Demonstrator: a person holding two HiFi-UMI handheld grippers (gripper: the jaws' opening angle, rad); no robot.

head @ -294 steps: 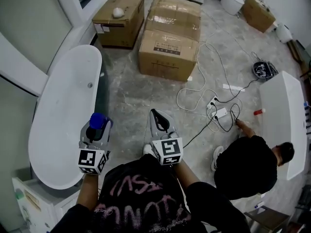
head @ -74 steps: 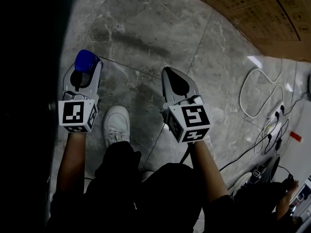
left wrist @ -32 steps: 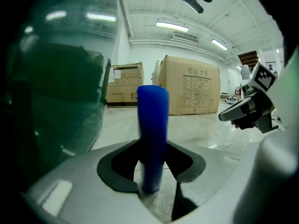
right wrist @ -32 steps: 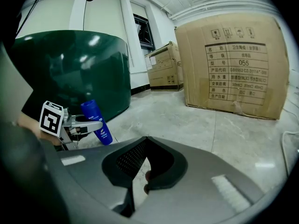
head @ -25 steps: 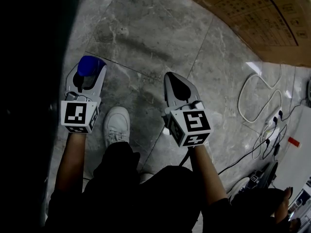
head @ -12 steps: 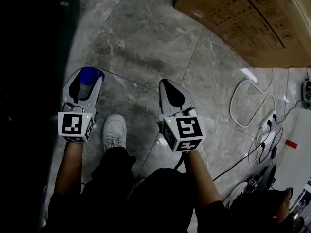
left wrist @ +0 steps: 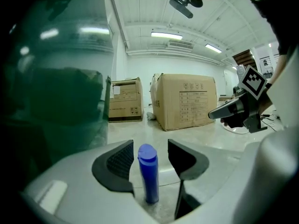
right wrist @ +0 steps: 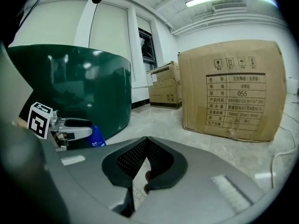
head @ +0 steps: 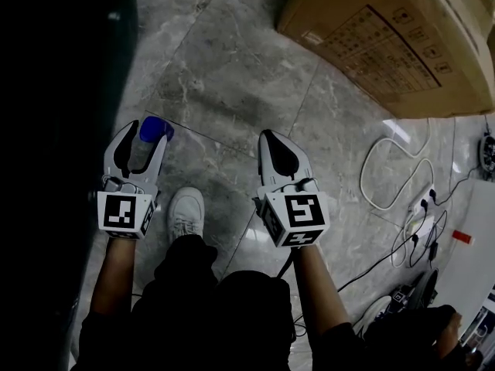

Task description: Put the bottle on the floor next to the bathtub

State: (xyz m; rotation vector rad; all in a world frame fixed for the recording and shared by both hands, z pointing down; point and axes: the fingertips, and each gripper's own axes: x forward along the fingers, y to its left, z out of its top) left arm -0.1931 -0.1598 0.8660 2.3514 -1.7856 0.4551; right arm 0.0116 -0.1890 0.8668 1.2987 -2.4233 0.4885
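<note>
Left gripper view: left gripper (head: 141,139) jaws are spread. The blue bottle (left wrist: 148,174) stands upright between the pads at lower centre, with a gap on both sides; neither pad touches it as far as I can tell. Its base sits on the grey floor (head: 232,76). The dark green bathtub (left wrist: 56,92) wall fills the left of the frame, near the bottle but apart from it.

Head view agrees: blue cap at centre left, just by the tips of the left jaws, tub a black mass down the left edge. White shoe (head: 186,211) sits below the bottle at lower centre, apart from it.

Right gripper (head: 272,139): jaws pressed together, nothing in them, idle at frame centre, well apart from the bottle. Cardboard box (head: 387,37) is upper right, not in the way.

Read: placement looks done and we're at the let-go/retreat step. Bottle is on the floor next to the tub, so the goal looks met once the claw is clear.

Next move, my call: pull the left gripper straight back along its own axis, toward the bottom of the head view. Keep the jaws wide, no sideways drift. The bottle is tall and narrow, so a brush from either pad would likely tip it. Lift only after the tips are past the bottle.
</note>
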